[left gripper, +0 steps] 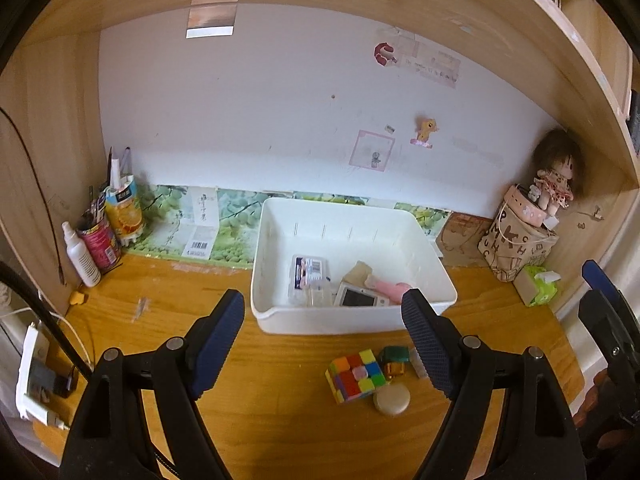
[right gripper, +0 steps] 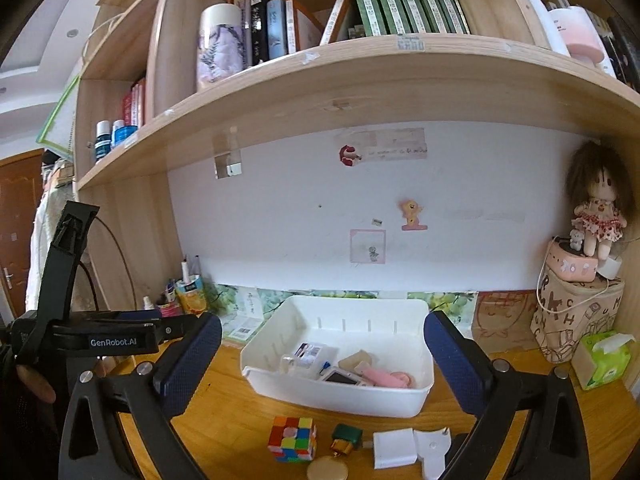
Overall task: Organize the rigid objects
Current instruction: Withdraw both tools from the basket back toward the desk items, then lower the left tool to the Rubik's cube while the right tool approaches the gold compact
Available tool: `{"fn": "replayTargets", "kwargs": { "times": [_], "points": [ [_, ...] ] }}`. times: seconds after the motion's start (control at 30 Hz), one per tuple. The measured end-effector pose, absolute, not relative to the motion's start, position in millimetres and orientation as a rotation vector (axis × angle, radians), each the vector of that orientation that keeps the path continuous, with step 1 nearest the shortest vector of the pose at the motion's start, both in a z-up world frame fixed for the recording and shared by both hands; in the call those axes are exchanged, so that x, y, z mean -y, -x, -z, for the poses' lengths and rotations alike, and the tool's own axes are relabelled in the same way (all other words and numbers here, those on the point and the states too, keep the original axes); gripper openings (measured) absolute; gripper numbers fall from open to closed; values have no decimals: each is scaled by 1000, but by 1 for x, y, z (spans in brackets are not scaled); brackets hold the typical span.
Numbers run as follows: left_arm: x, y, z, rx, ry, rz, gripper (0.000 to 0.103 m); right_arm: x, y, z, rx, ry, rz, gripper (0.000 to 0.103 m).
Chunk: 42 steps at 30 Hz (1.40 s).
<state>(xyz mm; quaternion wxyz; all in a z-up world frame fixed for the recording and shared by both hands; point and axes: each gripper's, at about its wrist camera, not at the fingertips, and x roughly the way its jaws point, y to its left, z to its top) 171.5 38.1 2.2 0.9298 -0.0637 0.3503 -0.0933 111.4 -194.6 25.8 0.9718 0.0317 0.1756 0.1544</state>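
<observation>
Both tongs, left gripper (left gripper: 324, 330) and right gripper (right gripper: 322, 364), hang spread and empty. They hover near the white bin (left gripper: 434, 268), likely choosing. A puzzle cube (left gripper: 354, 376) waits on the desk (left gripper: 168, 320).

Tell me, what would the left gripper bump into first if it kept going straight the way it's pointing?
Probably the white plastic bin: the open left gripper points down at its near wall and the items inside. Depth is hard to judge; the multicoloured puzzle cube lies lower, likely under that line.

We count one white bin (right gripper: 340, 398) ahead of our grippers; one puzzle cube (right gripper: 293, 439); one doll (right gripper: 598, 216); one tissue pack (right gripper: 604, 360); five green books (right gripper: 408, 4).
</observation>
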Motion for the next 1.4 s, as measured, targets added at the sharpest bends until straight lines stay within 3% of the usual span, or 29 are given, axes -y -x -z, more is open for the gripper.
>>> {"fn": "replayTargets", "kwargs": {
  "times": [0.67,1.13,1.4],
  "points": [
    [-45,-137,28,-895,153,172,83,172,-79,27,-492,64,-406,102],
    [-20,-171,72,-1092,150,239,83,152,-107,74,-693,116,-443,102],
    [-6,-209,114,-1278,282,291,83,156,-143,104,-838,98,-430,102]
  ]
}}
